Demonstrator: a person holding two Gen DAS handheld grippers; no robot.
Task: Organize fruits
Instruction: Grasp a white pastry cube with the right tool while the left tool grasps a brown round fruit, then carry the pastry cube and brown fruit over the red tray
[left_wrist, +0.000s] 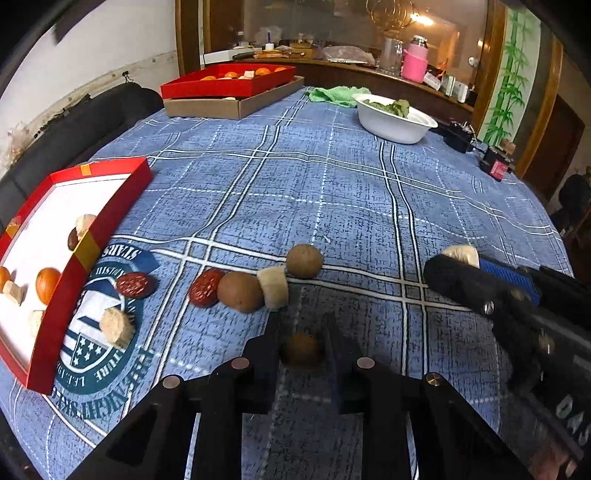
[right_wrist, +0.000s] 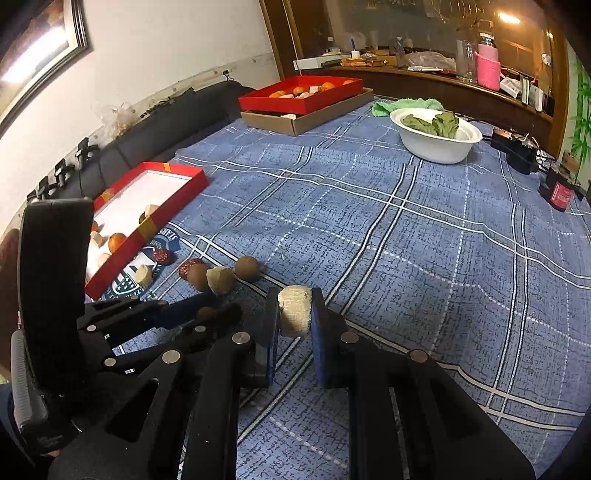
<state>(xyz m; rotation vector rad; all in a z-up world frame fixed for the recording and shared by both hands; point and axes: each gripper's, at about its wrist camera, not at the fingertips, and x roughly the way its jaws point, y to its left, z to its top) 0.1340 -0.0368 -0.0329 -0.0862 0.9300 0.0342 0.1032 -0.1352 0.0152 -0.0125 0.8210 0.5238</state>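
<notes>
Left claw (left_wrist: 301, 332) clamped on a brown round fruit (left_wrist: 302, 350), right claw (right_wrist: 295, 310) clamped on a pale chunk (right_wrist: 294, 311) over the blue cloth (right_wrist: 406, 258)

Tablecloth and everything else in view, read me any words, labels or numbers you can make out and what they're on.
"STARS": on the round emblem printed on the tablecloth, seen upside down.
Rest of the emblem's ring lettering: too distorted to read.
Red label on the small black box: too small to read.
White marking on the right claw's body: only partly visible, unreadable.
</notes>
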